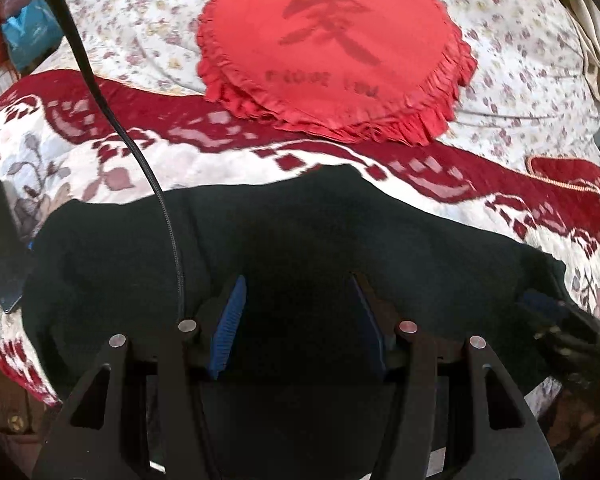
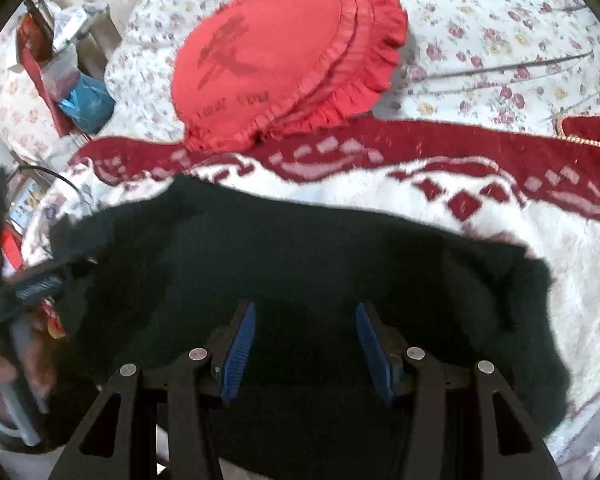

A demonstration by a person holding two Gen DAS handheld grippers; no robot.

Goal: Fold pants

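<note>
Left gripper – right gripper – both spread wide

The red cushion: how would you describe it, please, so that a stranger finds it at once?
Start from the bed with its small-flowered sheet. On it, beyond the black pants, lies the cushion, touching the dark red band of the blanket. It alone is round, bright red and frilled, with a dark character printed on it.
</note>
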